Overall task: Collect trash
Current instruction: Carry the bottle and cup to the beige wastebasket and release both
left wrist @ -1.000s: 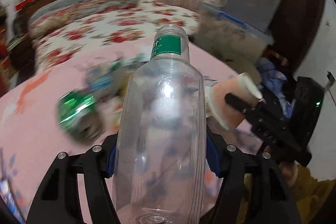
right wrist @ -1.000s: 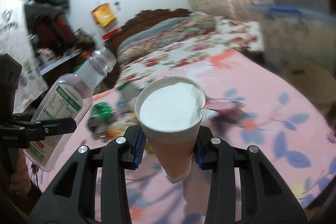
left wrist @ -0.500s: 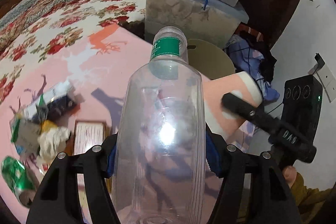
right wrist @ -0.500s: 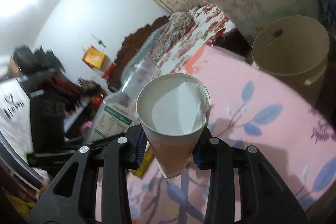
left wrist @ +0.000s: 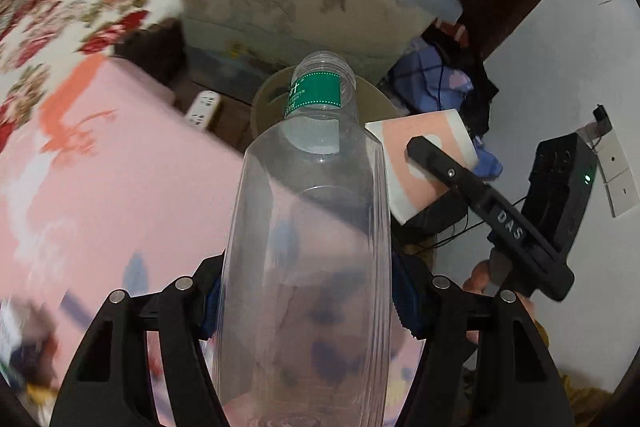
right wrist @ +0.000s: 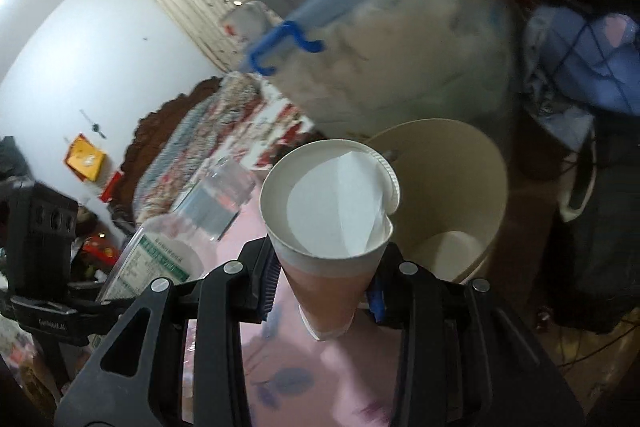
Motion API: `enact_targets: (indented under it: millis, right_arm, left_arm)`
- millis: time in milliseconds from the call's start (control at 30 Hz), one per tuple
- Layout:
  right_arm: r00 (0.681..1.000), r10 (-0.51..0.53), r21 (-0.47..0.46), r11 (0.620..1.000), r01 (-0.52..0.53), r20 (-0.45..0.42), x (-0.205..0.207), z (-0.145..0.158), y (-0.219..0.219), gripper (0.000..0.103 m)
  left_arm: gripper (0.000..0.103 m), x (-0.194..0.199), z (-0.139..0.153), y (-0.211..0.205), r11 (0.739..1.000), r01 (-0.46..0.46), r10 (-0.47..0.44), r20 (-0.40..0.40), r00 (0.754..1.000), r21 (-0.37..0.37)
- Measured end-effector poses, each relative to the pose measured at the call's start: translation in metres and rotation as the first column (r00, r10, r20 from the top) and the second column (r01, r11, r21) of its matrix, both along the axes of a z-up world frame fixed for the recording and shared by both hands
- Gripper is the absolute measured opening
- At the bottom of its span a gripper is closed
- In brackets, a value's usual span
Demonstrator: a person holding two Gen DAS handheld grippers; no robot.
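My left gripper (left wrist: 308, 303) is shut on a clear empty plastic bottle (left wrist: 308, 247) with a green neck label and no cap. Its neck points at a tan waste bin (left wrist: 266, 103) past the pink table's edge. My right gripper (right wrist: 322, 287) is shut on a pink and white paper cup (right wrist: 326, 275) with a crumpled white paper inside. The cup is held over the table edge, just left of the tan bin (right wrist: 460, 187). The bottle also shows in the right wrist view (right wrist: 168, 251), and the cup in the left wrist view (left wrist: 416, 163).
A pink flowered tablecloth (left wrist: 120, 187) covers the table. Clear storage boxes with a blue handle (left wrist: 320, 11) stand behind the bin. Blue clothes and cables (left wrist: 436, 87) lie to its right. A power strip (left wrist: 204, 109) lies on the floor. A floral bed (left wrist: 60, 7) is far left.
Both grippers have swung right, from the trash pile on the table toward the tan bin. The bin is now close ahead of the bottle and beside the cup.
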State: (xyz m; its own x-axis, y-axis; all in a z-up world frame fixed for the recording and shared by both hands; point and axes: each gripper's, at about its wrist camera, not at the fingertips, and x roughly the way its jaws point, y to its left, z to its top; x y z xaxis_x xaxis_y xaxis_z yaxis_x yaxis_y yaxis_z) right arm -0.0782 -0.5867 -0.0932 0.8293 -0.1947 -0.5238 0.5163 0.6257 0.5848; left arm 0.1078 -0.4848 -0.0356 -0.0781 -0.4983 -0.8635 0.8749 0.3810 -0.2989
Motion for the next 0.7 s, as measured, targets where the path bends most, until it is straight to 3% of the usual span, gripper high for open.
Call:
enact_targets:
  millis: [133,200,233,267,467,700]
  right_arm:
    - [0.999,-0.01,0.002,1.0,0.01,-0.054,0.006,-0.01,-0.018,0.041]
    - [0.997,-0.007,0.025,1.0,0.009,-0.079,0.012,-0.017,-0.024,0.056]
    - [0.997,-0.016,0.033,0.999,0.019,-0.078,0.01,-0.019,-0.028,0.073]
    - [0.997,-0.04,0.032,0.999,0.042,-0.072,0.008,-0.02,-0.03,0.078]
    - [0.996,-0.082,-0.014,0.997,0.082,-0.024,-0.009,-0.007,-0.016,0.073]
    - [0.999,-0.045,-0.017,0.999,0.045,0.025,-0.029,0.002,0.039,0.056]
  left_arm:
    - [0.063,0.004,-0.015,-0.041,0.999,0.031,-0.031,-0.015,0.999,0.036]
    - [0.067,0.004,-0.023,-0.058,0.997,0.035,-0.035,-0.012,0.999,0.065]
    - [0.078,0.005,-0.025,-0.064,0.997,0.023,-0.023,0.004,1.0,0.077]
    - [0.081,0.006,-0.024,-0.067,0.997,0.013,-0.014,0.018,1.0,0.074]
    - [0.085,0.008,0.005,-0.049,0.999,-0.036,0.036,0.054,0.998,-0.008]
    - [0.085,-0.015,0.059,0.053,0.979,-0.063,0.083,0.101,0.991,-0.193]
